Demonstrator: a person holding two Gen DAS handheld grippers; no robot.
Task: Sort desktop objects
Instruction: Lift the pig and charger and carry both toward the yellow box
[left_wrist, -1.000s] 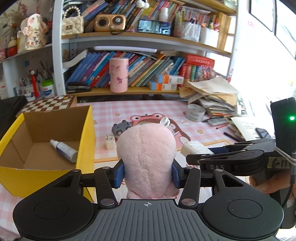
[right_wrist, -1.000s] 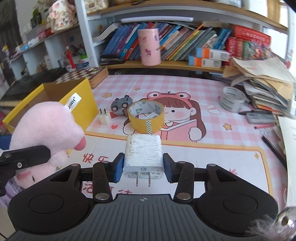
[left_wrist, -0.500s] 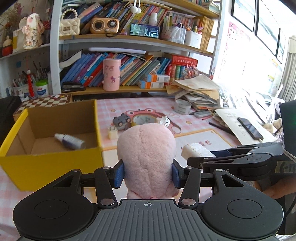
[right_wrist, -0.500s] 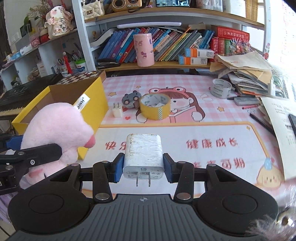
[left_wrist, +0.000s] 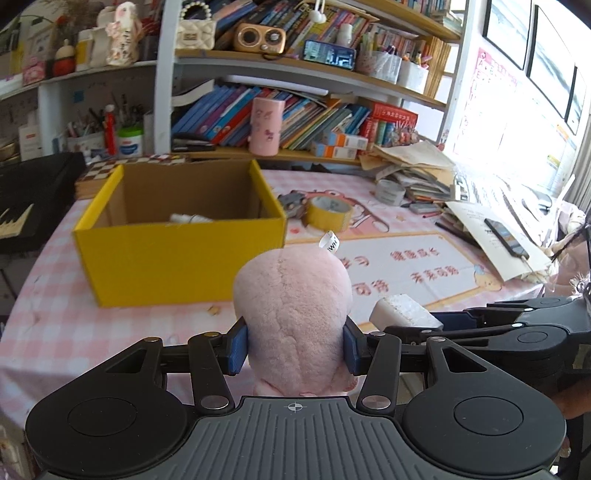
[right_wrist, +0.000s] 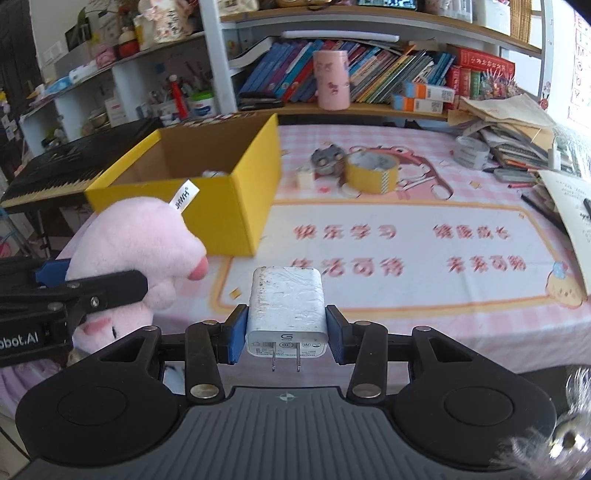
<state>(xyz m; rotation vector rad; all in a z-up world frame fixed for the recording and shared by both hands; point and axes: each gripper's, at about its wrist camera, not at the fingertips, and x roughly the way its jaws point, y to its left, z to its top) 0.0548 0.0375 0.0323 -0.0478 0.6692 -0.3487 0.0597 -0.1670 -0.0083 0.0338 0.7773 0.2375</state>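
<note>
My left gripper (left_wrist: 294, 347) is shut on a pink plush toy (left_wrist: 291, 310) with a white tag, held above the near edge of the table. To its right, my right gripper (right_wrist: 286, 334) is shut on a white wall charger (right_wrist: 286, 306), prongs facing the camera. The charger (left_wrist: 402, 314) also shows in the left wrist view, and the plush toy (right_wrist: 144, 240) in the right wrist view. An open yellow cardboard box (left_wrist: 177, 251) stands ahead to the left, with a small white bottle (left_wrist: 190, 218) lying inside.
Beyond the box lie a yellow tape roll (right_wrist: 372, 172), a small grey toy (right_wrist: 327, 158) and a small white plug (right_wrist: 305, 178) on the pink printed mat. A clear tape roll (right_wrist: 472, 152), stacked papers and a phone (left_wrist: 504, 237) sit at right. Bookshelves stand behind; a keyboard (right_wrist: 48, 170) is at left.
Both grippers have pulled back from the shelves toward the table's near edge, still holding the plush toy and the charger. The yellow box now lies farther ahead.
</note>
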